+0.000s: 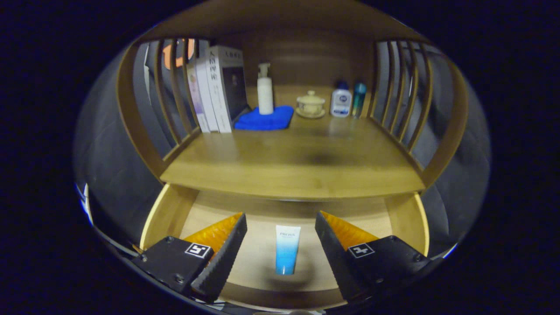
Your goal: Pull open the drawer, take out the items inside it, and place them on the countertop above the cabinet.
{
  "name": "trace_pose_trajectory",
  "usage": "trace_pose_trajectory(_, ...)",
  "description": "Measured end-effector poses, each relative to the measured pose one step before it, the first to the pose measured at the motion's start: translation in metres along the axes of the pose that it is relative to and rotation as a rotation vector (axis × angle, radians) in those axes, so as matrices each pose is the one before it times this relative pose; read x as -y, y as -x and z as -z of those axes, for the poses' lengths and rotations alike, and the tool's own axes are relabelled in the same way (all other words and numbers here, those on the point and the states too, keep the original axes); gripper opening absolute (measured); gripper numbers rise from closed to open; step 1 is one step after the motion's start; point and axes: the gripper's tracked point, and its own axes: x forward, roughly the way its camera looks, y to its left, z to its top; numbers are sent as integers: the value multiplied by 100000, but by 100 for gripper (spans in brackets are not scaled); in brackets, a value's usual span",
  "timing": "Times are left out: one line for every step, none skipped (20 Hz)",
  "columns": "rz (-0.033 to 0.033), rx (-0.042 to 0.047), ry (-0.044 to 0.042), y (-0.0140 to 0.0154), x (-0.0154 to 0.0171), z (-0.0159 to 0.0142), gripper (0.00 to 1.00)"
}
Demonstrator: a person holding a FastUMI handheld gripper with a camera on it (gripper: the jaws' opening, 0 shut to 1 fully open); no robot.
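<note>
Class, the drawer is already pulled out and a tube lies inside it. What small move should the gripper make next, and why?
Probably lower the open gripper straight down around the tube. Its fingers stand wide apart with the tube lying between them on the floor of the open drawer, not yet touched, so descending comes before closing and lifting to the countertop.

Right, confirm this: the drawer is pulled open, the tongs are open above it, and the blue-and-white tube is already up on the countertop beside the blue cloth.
Not quite. The gripper view shows the tube lying on the floor of the open drawer, between the fingers of the tongs, not on the countertop. The rest holds: the drawer is pulled open and the tongs are open above it.
</note>
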Motion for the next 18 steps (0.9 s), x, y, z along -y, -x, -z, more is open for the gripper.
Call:
trace_pose_trajectory(-972,-6646,-1109,-1002,-178,989,99)
trace_pose_trajectory(307,-5526,-1093,-772,71,731,99)
trace_pose_trajectory(769,-4694,-540,-1032,15,841,99)
trace_pose_trajectory(-407,-4579,-792,-1053,-54,930,98)
trace_pose_trajectory(-1136,-3653,-1804,-510,-213,593,97)
trace_pose_trajectory(-550,-2866,-1471,-891,50,455,97)
trace_pose_trajectory(752,-2224,-405,-395,142,313,97)
trace_pose_trajectory(1671,-2896,-393,-318,202,554,96)
trace_pose_trajectory(-126,-2251,-249,-302,-62,465,95)
trace_pose_trajectory(660,-1825,-141,-288,-34,202,95)
trace_pose_trajectory(1842,-1115,476,-291,229,85,94)
trace_pose_trajectory(1344,-1174,799,-126,468,402,94)
trace_pose_trajectory(1030,-1275,114,-50,243,311,94)
trace_pose_trajectory(595,-1593,-322,-227,-8,327,94)
trace_pose_trajectory(237,-1552,4,-213,91,282,94)
trace_pose_trajectory(359,-1629,-380,-342,274,351,93)
trace_pose_trajectory(506,-819,-680,-133,160,56,92)
trace_pose_trajectory(960,-92,-345,-108,258,-78,90)
